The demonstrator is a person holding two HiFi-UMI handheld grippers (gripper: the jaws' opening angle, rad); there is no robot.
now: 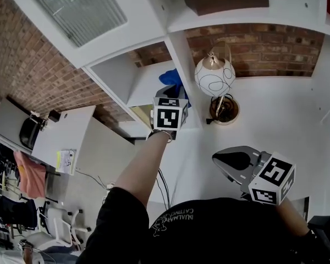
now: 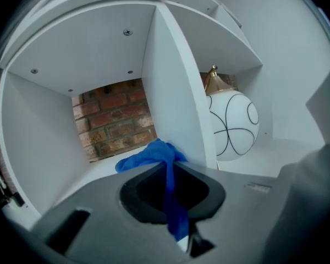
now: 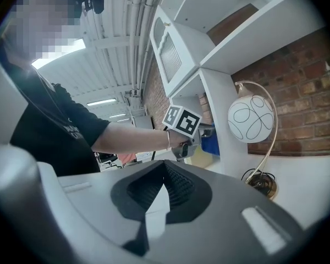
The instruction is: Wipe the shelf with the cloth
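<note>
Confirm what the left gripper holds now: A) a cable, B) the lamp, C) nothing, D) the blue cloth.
D: the left gripper view shows the left gripper with its fingers shut on the cloth, which bunches out onto the shelf.

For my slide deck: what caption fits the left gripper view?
Left claw shut on a blue cloth at a brick-backed white shelf compartment, globe lamp beyond the divider.
</note>
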